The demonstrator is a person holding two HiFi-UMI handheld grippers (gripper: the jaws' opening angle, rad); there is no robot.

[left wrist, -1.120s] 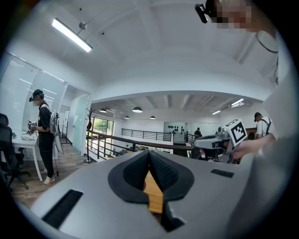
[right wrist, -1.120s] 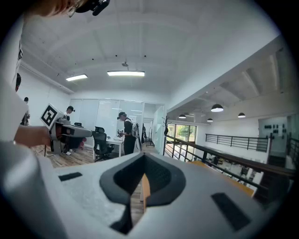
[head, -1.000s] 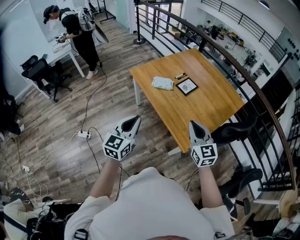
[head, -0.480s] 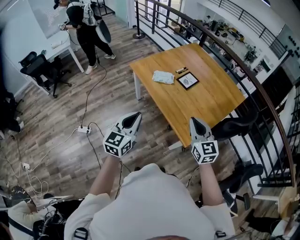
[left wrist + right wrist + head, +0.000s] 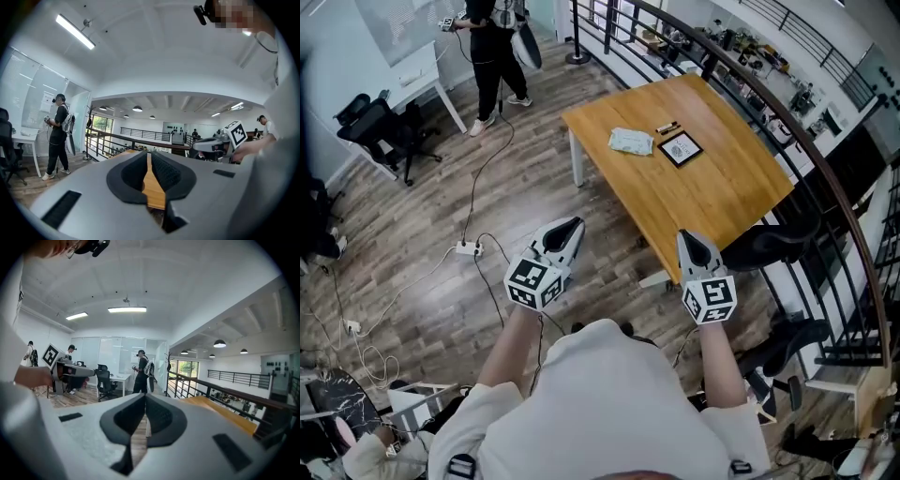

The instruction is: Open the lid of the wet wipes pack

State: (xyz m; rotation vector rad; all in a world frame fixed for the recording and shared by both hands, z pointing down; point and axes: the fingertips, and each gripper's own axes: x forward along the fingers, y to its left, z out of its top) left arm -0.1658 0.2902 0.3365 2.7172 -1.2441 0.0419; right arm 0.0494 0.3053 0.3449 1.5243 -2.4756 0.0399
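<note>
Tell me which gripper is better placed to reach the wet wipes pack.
Right, marginally: right gripper is at the table corner; left gripper, jaws opening empty, hangs over floor. Pack lies far from both.

Open-plan loft vibe: grey wood-plank floor point(image 5: 422, 216) everywhere, big wooden table point(image 5: 712, 197) at 1 o'clock, curved black railing point(image 5: 773, 132) sweeping from 12 round to 4. White desk point(image 5: 417, 70) and black office chair point(image 5: 380, 136) at 10–11. Power strip point(image 5: 469, 249) with trailing cables at 9. White ceiling, strip lights point(image 5: 126, 309).
</note>
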